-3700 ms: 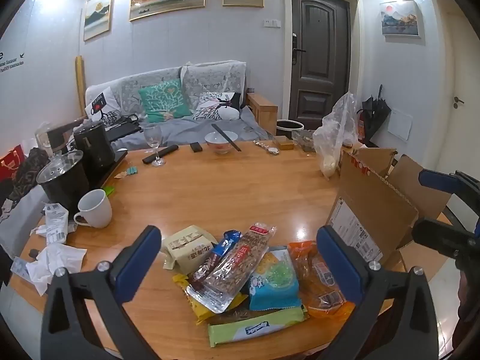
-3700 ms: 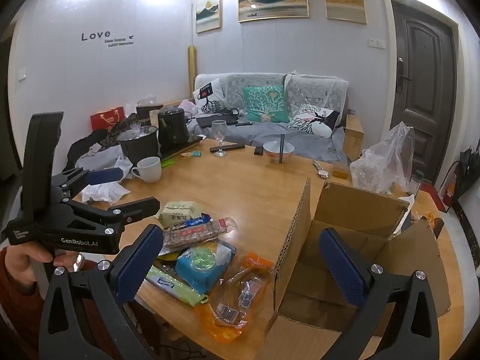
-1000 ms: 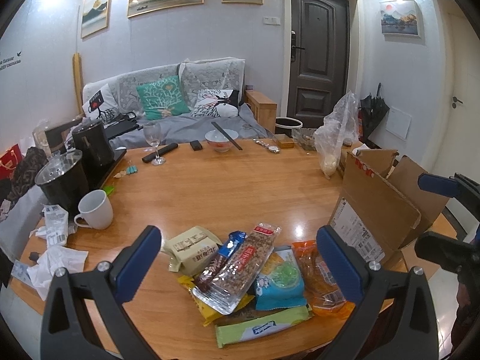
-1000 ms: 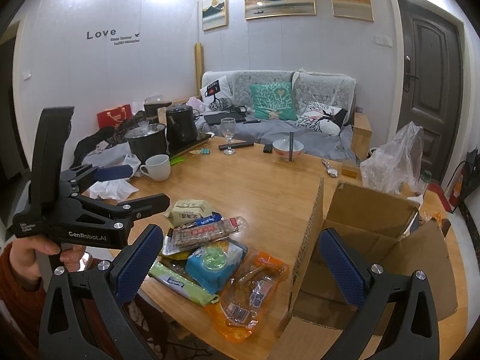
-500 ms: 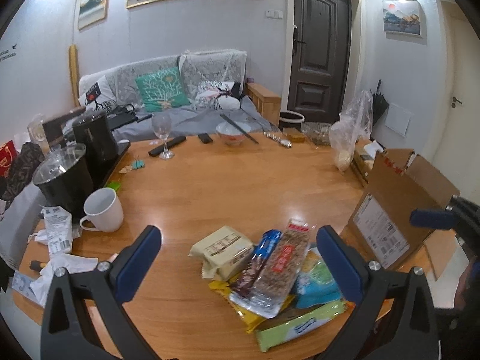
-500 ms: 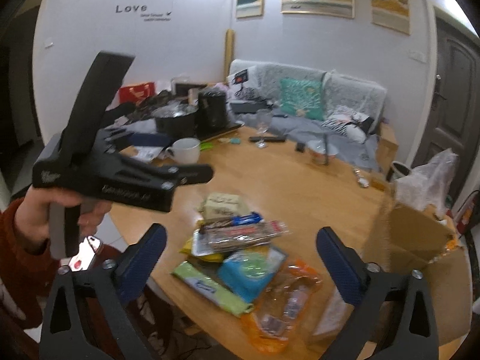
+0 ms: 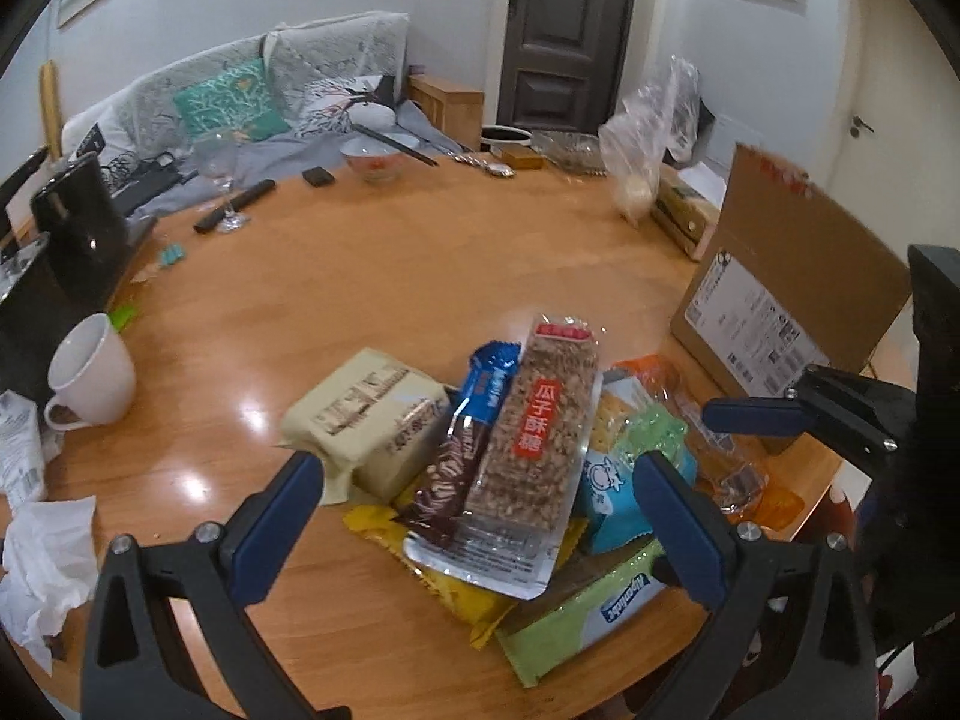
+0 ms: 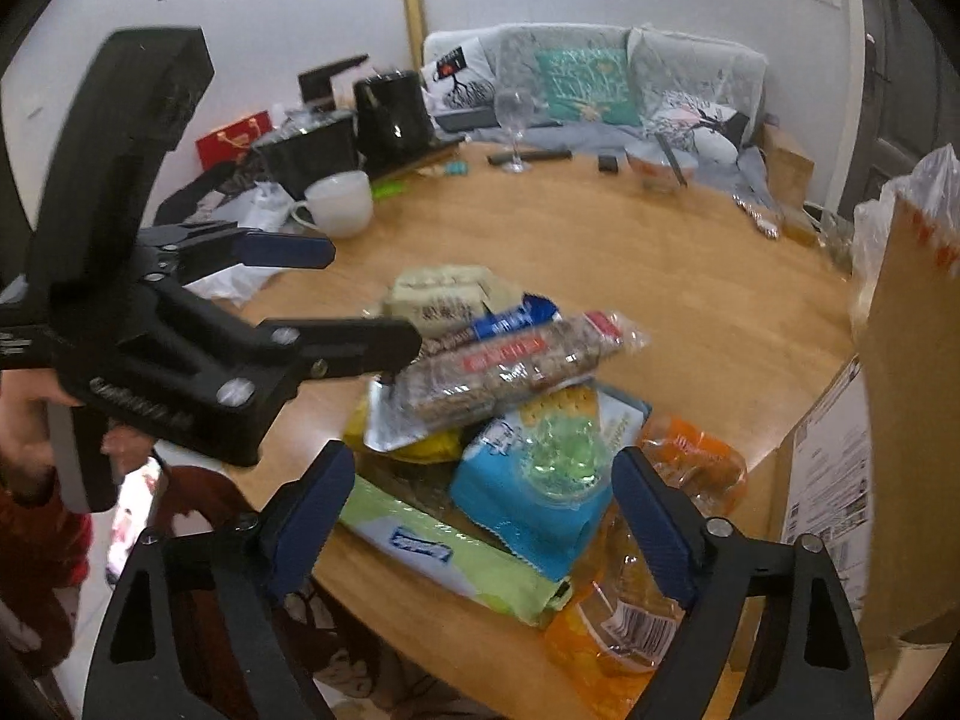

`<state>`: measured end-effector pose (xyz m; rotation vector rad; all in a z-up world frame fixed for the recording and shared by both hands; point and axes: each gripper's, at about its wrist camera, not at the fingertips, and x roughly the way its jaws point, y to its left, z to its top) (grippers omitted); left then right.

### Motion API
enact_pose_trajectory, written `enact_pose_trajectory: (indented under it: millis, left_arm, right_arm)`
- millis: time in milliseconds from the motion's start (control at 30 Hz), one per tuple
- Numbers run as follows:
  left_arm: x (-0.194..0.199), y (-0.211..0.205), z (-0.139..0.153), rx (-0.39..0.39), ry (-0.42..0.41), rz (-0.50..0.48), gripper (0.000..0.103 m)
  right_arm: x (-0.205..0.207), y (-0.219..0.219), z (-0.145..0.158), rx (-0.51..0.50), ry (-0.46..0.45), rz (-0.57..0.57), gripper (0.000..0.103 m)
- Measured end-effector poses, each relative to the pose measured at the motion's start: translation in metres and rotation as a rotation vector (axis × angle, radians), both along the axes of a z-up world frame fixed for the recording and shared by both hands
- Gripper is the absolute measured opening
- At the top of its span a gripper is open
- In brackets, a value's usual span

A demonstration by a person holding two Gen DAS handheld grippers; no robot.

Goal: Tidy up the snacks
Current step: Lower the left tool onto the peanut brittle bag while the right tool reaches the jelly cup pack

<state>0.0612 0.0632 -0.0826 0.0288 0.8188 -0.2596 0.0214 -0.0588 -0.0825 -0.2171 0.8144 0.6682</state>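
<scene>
Snack pile (image 7: 516, 468) sits at the near edge of the round wooden counter (image 7: 372, 276), loosely stacked: clear-wrapped seed brittle bar (image 7: 537, 426) on top, leaning on a blue-and-brown wafer pack (image 7: 468, 438) and a cream packet (image 7: 375, 414), with a blue cracker bag (image 8: 540, 468), a green packet (image 8: 444, 546) and an orange pouch (image 8: 636, 606) below and beside. Cardboard box (image 7: 792, 282) stands open just right of the pile. Left gripper (image 7: 477, 510) hovers over the brittle bar, jaws wide, nothing between them. Right gripper (image 8: 480, 516) hangs over the blue cracker bag, jaws closing but not yet pressing anything. Risks, as judged: both tools aim at 1 overlapping heap, so they may knock together, and the left tool's finger (image 8: 354, 348) already shows right by the bar's end. The blue bag carries the bar's far end; lifting it would likely tip the bar and slide the stack. Green packet and orange pouch overhang the counter's rim, so a nudge could drop them to the floor. Glossy film could slip from a shallow pinch, and hard closing may crush crackers.
</scene>
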Motion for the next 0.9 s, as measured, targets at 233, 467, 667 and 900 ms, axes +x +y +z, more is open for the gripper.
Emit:
enact_pose_trajectory:
  millis: [233,467,667,900]
  left_arm:
    - [0.006,-0.005,-0.01,-0.001,0.023,-0.018,0.102]
    - [0.009,-0.005,-0.017,-0.023,0.047,-0.035,0.094]
    - [0.013,-0.011,-0.023,-0.031,0.077,-0.067,0.081]
    - [0.018,-0.019,-0.029,-0.025,0.105,-0.099,0.064]
  right_arm:
    - [0.019,-0.011,-0.014,0.02,0.013,-0.034,0.062]
    - [0.033,-0.015,-0.019,0.021,0.002,-0.047,0.036]
    - [0.034,-0.019,-0.017,0.038,-0.014,-0.05,0.028]
    - [0.037,-0.017,-0.018,0.022,-0.009,-0.041,0.028]
